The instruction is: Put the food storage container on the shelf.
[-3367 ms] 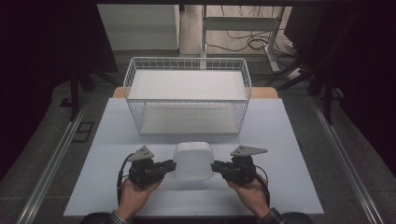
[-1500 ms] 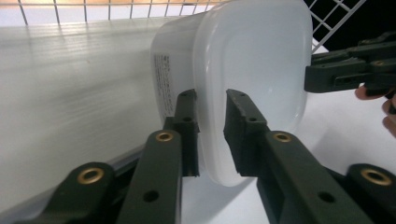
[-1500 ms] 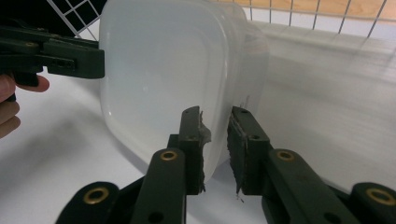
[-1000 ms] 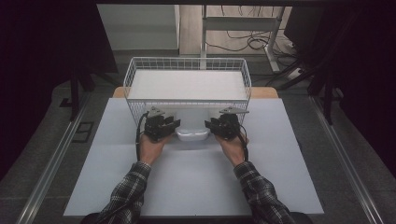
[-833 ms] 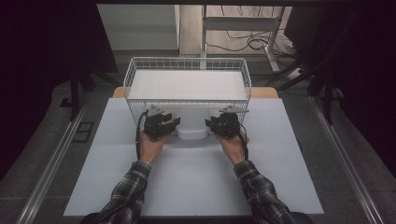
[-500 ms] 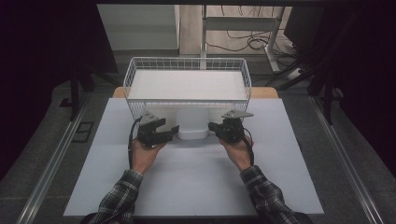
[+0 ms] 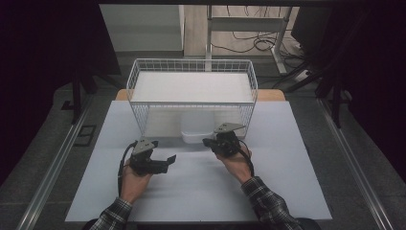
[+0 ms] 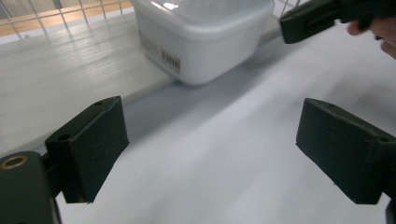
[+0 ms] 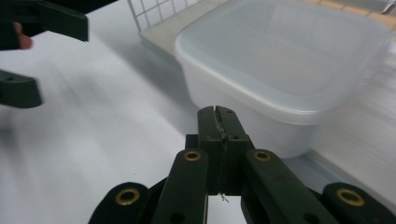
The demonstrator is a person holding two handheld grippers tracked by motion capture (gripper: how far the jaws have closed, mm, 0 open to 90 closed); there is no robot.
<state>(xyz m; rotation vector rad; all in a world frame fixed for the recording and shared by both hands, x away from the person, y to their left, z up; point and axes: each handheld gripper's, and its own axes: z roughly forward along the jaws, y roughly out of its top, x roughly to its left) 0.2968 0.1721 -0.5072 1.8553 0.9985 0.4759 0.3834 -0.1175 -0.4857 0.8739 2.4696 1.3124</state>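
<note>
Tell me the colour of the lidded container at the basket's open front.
Translucent white container, with a matching milky lid; the right gripper view shows it best.

White lidded container [image 7: 195, 129], white wire basket [image 7: 143, 96], pale grey desk [image 7: 201, 191], 2 black grippers, plaid sleeves [image 7: 268, 206]

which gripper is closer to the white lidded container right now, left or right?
Right. The right gripper, jaws shut, sits just beside the white container at the wire basket opening. The left gripper, jaws open with nothing between them, is farther off on the table.
</note>
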